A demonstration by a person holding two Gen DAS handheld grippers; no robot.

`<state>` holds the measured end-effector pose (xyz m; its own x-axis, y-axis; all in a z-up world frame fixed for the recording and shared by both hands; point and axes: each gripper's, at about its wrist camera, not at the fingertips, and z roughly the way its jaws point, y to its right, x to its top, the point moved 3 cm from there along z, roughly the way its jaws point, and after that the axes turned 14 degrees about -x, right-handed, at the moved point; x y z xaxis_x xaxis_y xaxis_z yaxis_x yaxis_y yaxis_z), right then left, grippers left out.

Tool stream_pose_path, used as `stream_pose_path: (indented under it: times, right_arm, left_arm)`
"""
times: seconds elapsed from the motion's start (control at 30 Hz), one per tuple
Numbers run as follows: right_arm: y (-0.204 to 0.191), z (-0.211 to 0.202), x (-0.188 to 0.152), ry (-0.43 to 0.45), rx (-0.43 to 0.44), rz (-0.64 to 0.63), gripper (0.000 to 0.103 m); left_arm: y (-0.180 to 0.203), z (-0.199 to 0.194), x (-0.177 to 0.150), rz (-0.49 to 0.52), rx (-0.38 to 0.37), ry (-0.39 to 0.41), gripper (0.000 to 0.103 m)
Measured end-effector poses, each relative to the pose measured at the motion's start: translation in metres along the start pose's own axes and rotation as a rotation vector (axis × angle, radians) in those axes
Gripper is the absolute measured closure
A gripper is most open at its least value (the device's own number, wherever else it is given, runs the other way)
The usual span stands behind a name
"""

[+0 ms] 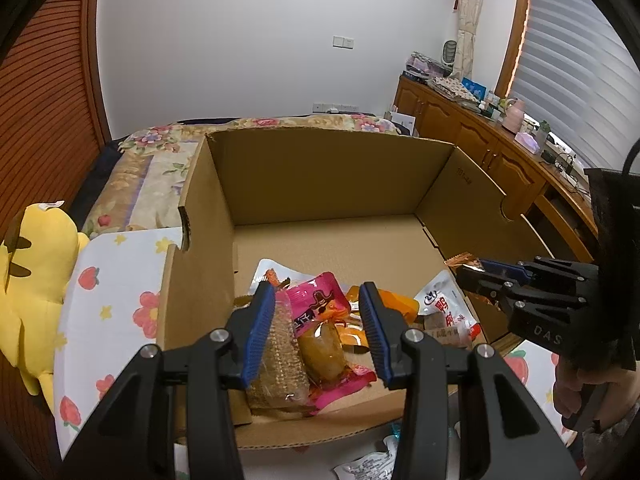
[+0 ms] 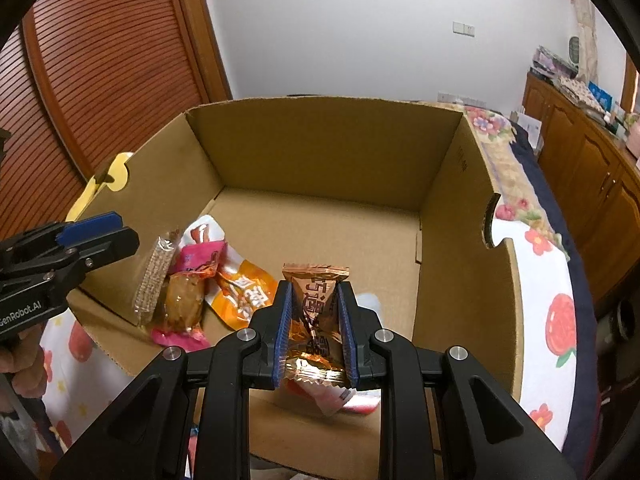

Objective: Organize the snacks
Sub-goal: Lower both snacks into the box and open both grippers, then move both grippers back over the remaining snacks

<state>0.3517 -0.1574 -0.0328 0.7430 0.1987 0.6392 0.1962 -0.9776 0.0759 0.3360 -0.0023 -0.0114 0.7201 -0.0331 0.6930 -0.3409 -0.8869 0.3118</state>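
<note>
Two risks: right gripper (image 2: 315, 322) clamped on foil pack (image 2: 316, 304) may release onto the pile; left gripper (image 1: 318, 334), jaws apart, could snag the box (image 1: 328, 172) wall.

matt cardboard box (image 2: 328, 152), glossy foil packet (image 2: 316, 304)

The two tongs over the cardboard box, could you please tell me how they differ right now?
The right tongs are shut on a shiny orange foil packet, pinched between both blue pads; the left tongs stand open, gripping nothing, with a clear-wrapped brown wafer bar and a pink packet lying in the box below the gap. The right gap is narrow, the left wider. Both point down into the cardboard box.
</note>
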Motion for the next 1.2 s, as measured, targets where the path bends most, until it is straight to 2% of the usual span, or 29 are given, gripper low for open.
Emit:
stream_pose_path:
  times: [0.13, 0.3, 0.37, 0.5, 0.63, 0.73, 0.9, 1.07, 1.2]
  right_arm:
    - [-0.001, 0.003, 0.001, -0.021, 0.017, 0.002, 0.079]
    - [-0.002, -0.004, -0.001, 0.024, 0.027, -0.005, 0.062]
    - [-0.003, -0.009, -0.002, 0.031, 0.016, -0.010, 0.062]
    - [-0.006, -0.032, -0.004, 0.077, 0.009, -0.047, 0.062]
    - [-0.001, -0.067, -0.012, 0.151, 0.010, -0.062, 0.062]
    - [0.006, -0.093, -0.023, 0.197, 0.020, -0.059, 0.062]
    - [0.013, -0.125, -0.049, 0.238, 0.055, -0.070, 0.061]
    - [0.018, -0.133, -0.074, 0.235, 0.056, -0.063, 0.058]
    - [0.017, -0.129, -0.095, 0.222, 0.025, -0.088, 0.058]
  left_arm:
    - [-0.002, -0.003, 0.000, -0.002, -0.007, 0.016, 0.059]
    - [0.005, -0.014, -0.001, 0.031, 0.003, 0.056, 0.048]
    - [0.010, -0.021, -0.002, 0.057, -0.003, 0.077, 0.040]
    - [0.023, -0.039, -0.007, 0.109, -0.006, 0.134, 0.036]
    - [0.032, -0.059, -0.014, 0.151, -0.001, 0.186, 0.026]
    - [0.039, -0.076, -0.023, 0.181, -0.007, 0.222, 0.026]
    - [0.044, -0.092, -0.036, 0.175, -0.030, 0.251, 0.026]
    - [0.045, -0.103, -0.053, 0.151, -0.038, 0.274, 0.026]
    - [0.048, -0.107, -0.069, 0.161, 0.007, 0.293, 0.026]
